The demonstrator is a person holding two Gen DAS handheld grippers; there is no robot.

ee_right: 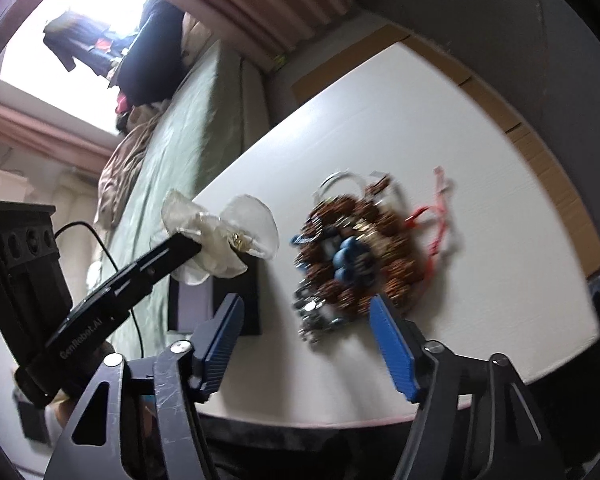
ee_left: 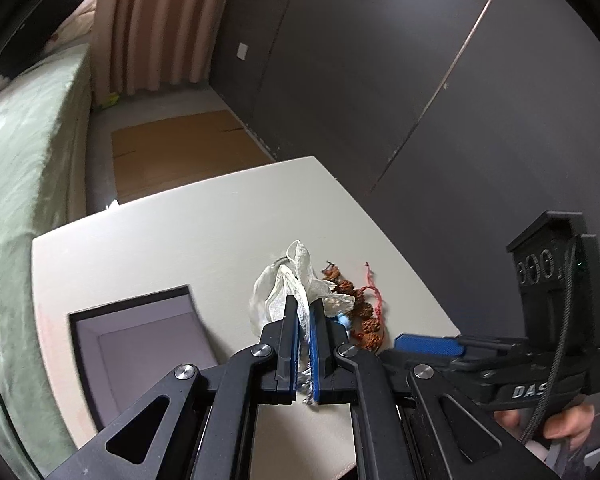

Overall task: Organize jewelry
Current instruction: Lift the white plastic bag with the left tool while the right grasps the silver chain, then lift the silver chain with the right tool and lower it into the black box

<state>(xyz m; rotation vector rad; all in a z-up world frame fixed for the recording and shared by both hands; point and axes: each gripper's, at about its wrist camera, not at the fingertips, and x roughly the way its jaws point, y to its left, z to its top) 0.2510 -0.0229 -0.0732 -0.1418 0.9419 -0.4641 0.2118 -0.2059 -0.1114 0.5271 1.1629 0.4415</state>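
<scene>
Here, my left hand-held gripper [ee_left: 304, 330] stays out of it, clenched on the sheer pouch [ee_left: 296, 280] above the desk [ee_left: 160, 232], while my right hand-held gripper [ee_right: 304, 334], jaws apart and empty, should straddle the beaded bracelet pile [ee_right: 356, 256] squarely before closing.

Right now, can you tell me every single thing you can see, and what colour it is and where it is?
Table: one, white, under everything.
Box: one, dark rim, pale lilac inside, open, on the table.
Sheer pouch: one, white, clamped in the left gripper.
Beaded bracelet: one, brown, on the table, red cord beside it.
Blue beads: a few, inside the bracelet ring.
Bed: one, green cover, beside the table.
Curtain: one, pink, far wall.
Left gripper: black, blue pads, shut.
Right gripper: black, blue pads, open above the bracelet.
</scene>
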